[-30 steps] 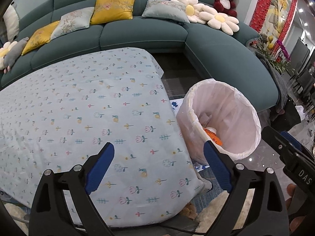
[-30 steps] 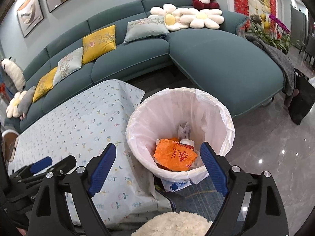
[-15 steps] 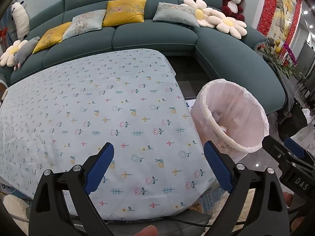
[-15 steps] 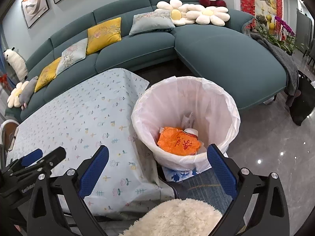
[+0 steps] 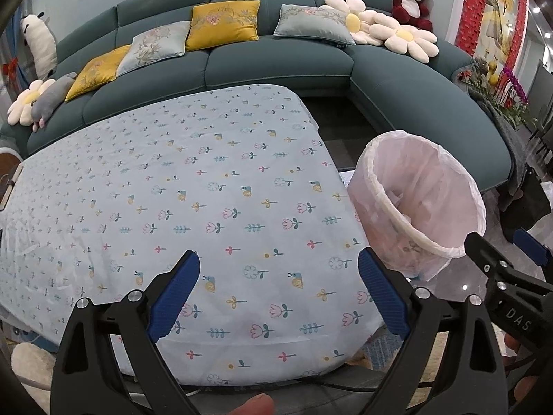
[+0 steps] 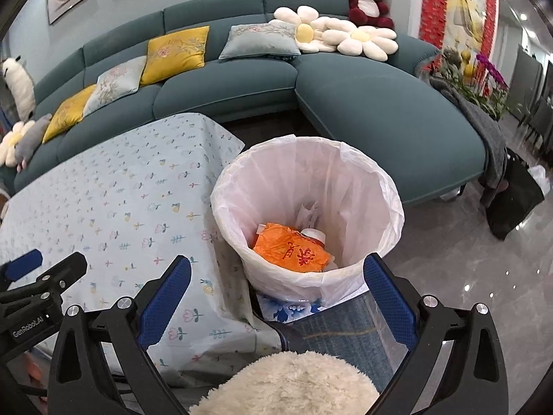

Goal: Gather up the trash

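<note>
A round bin lined with a white plastic bag (image 6: 376,180) stands on the floor by the table's right end; it also shows in the left wrist view (image 5: 459,190). Inside lie an orange wrapper (image 6: 293,252), a white crumpled piece (image 6: 307,212) and a white cup-like item (image 6: 312,233). My right gripper (image 6: 276,297) is open and empty, held above the near side of the bin. My left gripper (image 5: 278,294) is open and empty above the table's near edge, left of the bin. The floral tablecloth (image 5: 172,190) shows no trash on it.
A teal corner sofa (image 6: 380,110) with cushions and plush toys wraps behind the table and bin. A fluffy cream stool (image 6: 293,384) sits just below my right gripper. A dark bag (image 6: 515,197) stands on the glossy floor at right. Flowers (image 6: 484,76) stand beyond the sofa.
My left gripper has swung left and back, so the table fills its view and the bin sits further right. My right gripper has drawn back a little from the bin.
</note>
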`<state>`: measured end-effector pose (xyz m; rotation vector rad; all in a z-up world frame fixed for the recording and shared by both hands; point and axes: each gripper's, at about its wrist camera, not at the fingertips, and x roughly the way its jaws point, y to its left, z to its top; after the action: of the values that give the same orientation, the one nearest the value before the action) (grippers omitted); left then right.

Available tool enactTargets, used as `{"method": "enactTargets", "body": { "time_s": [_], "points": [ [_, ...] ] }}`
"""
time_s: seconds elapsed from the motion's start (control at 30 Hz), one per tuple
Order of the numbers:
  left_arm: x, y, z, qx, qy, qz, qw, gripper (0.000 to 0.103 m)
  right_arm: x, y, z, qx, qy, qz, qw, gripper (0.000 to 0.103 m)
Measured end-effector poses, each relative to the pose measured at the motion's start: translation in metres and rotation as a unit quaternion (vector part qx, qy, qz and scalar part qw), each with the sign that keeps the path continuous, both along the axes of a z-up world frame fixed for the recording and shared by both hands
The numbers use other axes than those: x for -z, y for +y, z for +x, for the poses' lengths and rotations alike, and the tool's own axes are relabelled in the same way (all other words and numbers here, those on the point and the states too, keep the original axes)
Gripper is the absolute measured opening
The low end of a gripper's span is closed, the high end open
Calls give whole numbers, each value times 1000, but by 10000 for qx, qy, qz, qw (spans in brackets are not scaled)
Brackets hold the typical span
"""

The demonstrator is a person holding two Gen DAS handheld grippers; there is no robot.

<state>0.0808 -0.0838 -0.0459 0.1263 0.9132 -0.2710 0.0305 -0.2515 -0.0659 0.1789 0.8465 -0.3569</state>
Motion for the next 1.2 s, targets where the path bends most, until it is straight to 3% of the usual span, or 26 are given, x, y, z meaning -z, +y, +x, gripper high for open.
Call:
{"method": "enactTargets", "body": {
  "time_s": [0.7,1.2],
  "points": [
    [6,-9,-3,31,-35,188,9998,89,6,7,1,-13,-25,-66,10000,96],
    [5,-11,-5,59,-18,109,9999,89,7,7,1,-39,-36,-75,10000,96]
  ]
}}
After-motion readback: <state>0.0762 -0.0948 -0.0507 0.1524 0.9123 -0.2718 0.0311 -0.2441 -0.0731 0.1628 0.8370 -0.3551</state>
